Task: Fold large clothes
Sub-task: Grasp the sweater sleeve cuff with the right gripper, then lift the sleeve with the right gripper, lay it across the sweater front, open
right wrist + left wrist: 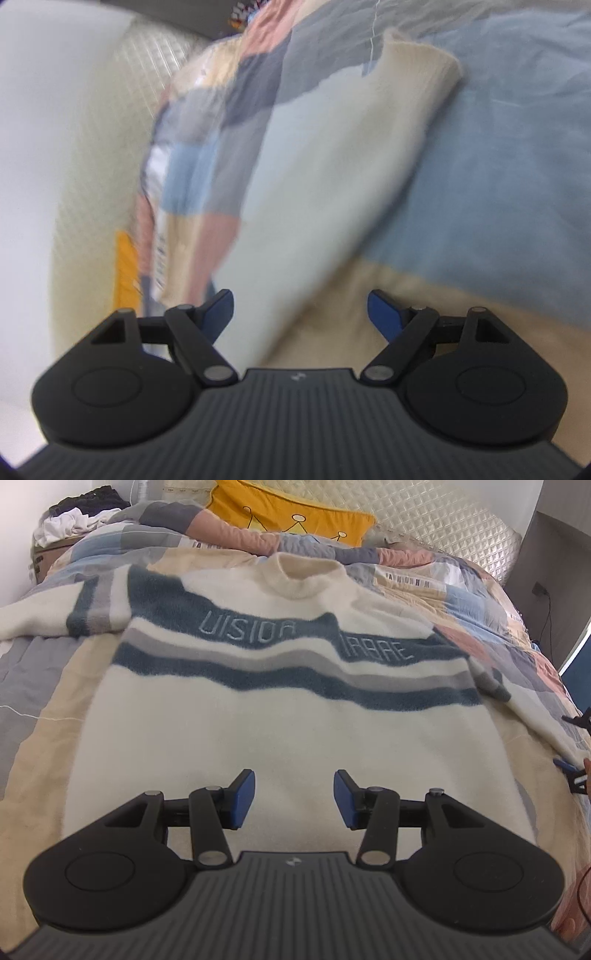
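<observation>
On the bed [33, 686], spread over a patchwork quilt [491, 602], a cream sweater [258, 731] with dark blue and grey stripes lies flat, front up, collar toward the quilted headboard [424, 513] and hem toward the camera. The left tool [294, 799] hangs just above the lower body of the sweater, close to the hem, with its blue pads apart and nothing between them; the cream knit fills the gap beneath. One sleeve runs out to the left edge of that view, the other slopes down to the right, where a bit of the other tool shows at the frame's edge. A yellow cushion [288, 509] rests against the headboard, and a heap of white and dark clothes [77, 517] sits in the far left corner.

In the right wrist view, which is blurred, the right tool [301, 314] stands wide open and empty. The sleeve [332, 177] lies on the quilt ahead of it, its cuff at the far end; the near part of the sleeve seems to pass just in front of the left pad, apart from both pads.
</observation>
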Available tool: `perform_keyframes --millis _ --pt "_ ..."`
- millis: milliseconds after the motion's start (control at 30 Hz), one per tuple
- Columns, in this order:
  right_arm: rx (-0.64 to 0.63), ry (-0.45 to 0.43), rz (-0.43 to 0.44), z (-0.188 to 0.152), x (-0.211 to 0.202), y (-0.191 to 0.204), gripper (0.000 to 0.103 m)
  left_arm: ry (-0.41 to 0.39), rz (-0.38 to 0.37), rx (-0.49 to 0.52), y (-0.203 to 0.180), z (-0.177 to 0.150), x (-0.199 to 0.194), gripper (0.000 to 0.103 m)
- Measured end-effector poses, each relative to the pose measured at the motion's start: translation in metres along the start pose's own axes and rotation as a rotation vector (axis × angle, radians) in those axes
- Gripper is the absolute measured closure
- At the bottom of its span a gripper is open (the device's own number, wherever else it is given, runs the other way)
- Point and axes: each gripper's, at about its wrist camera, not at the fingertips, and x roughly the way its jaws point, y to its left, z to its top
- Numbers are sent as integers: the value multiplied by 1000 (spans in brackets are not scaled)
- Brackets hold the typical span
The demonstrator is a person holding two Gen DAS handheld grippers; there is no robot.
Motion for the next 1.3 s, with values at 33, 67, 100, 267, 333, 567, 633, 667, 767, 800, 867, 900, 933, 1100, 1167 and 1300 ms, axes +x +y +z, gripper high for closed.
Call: perform_keyframes --millis 33,67,100,267,333,567,633,667,767,800,867,900,933,1100,1167,1300 --pt "5 -9 18 3 3 -3 20 -2 -1 -4 1 0 0 50" --pt "11 -19 29 7 5 -6 22 -3 -6 -10 2 0 -1 50" --pt "26 -32 42 13 6 -8 23 -3 -8 -16 4 0 -1 50" --pt "106 -95 111 47 5 -23 25 4 -7 -32 7 1 2 50" --pt "58 -104 105 59 7 -23 28 -4 -5 -40 6 1 3 50" --pt "8 -136 49 80 20 -34 54 -24 -28 -43 3 5 9 50" --pt "-40 -156 -9 82 25 -30 70 -25 -29 -45 3 7 11 50" --pt "-63 -165 -47 84 27 -27 82 -21 -22 -43 3 7 13 50" --pt "-89 -217 -100 89 26 -23 85 13 60 0 3 7 22 50" --pt "-103 -224 -110 90 26 -22 88 30 79 1 4 7 26 50" --pt "-139 -227 -133 91 28 -17 90 67 100 -3 10 5 34 50" --pt "-152 -234 -137 92 27 -15 91 75 104 4 11 4 36 50" --pt "-161 -244 -138 94 26 -13 92 81 110 10 11 3 38 50" --pt "-131 -287 -100 106 17 -3 92 93 131 31 8 2 43 50" --pt "-156 -296 -91 104 12 10 92 92 127 22 9 3 42 50" --pt "-325 -307 -49 93 -3 64 93 86 110 10 11 6 39 50"
